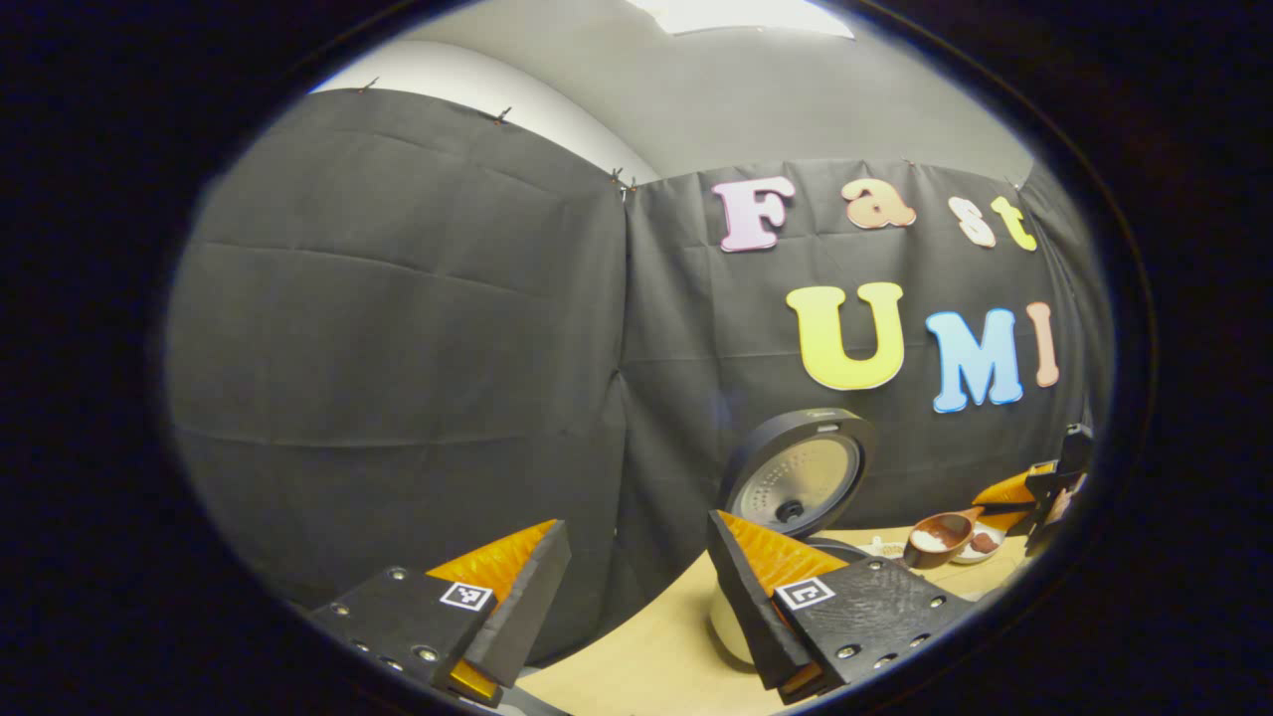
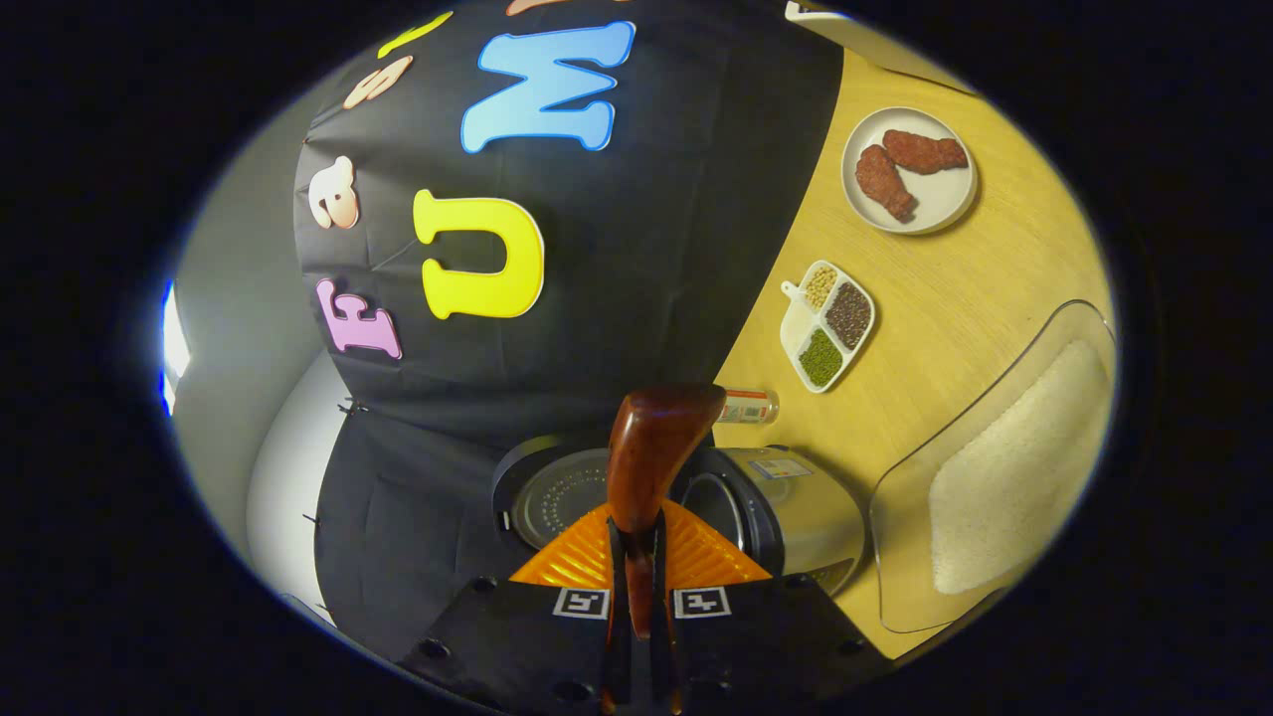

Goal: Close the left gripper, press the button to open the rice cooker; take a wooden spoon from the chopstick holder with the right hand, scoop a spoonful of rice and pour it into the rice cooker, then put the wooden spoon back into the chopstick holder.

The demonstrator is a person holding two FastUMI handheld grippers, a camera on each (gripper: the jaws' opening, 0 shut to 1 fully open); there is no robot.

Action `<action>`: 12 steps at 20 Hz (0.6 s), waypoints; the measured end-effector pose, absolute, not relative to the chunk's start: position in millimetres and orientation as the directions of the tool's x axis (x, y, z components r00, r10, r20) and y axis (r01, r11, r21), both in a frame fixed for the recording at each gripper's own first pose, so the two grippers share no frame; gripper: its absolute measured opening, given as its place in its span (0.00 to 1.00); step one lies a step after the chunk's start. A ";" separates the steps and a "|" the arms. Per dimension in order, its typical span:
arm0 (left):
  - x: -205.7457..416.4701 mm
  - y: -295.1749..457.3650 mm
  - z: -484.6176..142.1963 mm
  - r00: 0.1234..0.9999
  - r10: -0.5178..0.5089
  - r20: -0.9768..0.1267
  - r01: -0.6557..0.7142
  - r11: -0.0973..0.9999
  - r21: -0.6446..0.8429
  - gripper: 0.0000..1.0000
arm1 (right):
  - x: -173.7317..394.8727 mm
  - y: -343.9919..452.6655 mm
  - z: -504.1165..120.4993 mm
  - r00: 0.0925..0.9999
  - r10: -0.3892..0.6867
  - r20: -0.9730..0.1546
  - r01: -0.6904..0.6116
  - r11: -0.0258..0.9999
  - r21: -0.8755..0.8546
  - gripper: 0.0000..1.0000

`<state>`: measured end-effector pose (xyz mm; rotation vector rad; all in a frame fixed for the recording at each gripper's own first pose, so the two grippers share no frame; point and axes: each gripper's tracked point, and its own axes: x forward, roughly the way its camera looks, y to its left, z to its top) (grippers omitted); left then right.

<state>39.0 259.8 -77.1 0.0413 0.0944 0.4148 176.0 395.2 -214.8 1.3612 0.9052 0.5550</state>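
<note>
Your left gripper [image 1: 636, 587] hangs with jaws wide apart, nothing between them, near the rice cooker [image 1: 796, 477], whose lid stands up. Your right gripper [image 2: 641, 597] is clamped on the wooden spoon [image 2: 651, 457] handle. Left gripper view catches white rice in the bowl of that spoon; right gripper view adds the rice tub [image 2: 1004, 467], divided dish [image 2: 827, 323] and plate [image 2: 910, 169].

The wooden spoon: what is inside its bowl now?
In the left gripper view the wooden spoon carries white rice in its bowl, near the open rice cooker. In the right gripper view the spoon's underside faces the camera, covering the rice.
</note>
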 end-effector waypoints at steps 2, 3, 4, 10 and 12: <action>32.2 269.0 -79.0 0.904 0.418 -0.085 -0.414 0.908 0.063 0.86 | 180.0 415.3 -209.4 0.555 0.805 -0.211 0.139 0.161 0.977 0.13; 32.2 270.5 -79.7 0.901 0.425 -0.086 -0.421 0.905 0.066 0.86 | 182.1 425.0 -206.6 0.550 0.810 -0.204 0.126 0.161 0.979 0.13; 30.8 273.1 -81.1 0.897 0.432 -0.089 -0.428 0.901 0.068 0.86 | 182.4 435.1 -204.6 0.546 0.814 -0.199 0.116 0.163 0.980 0.09; 22.0 302.9 -91.7 0.876 0.470 -0.107 -0.464 0.883 0.072 0.87 | 190.4 486.5 -224.8 0.529 0.812 -0.245 0.059 0.253 0.966 0.10; 20.6 310.3 -94.0 0.869 0.482 -0.111 -0.476 0.876 0.074 0.87 | 189.6 501.8 -235.1 0.519 0.814 -0.263 0.048 0.279 0.959 0.05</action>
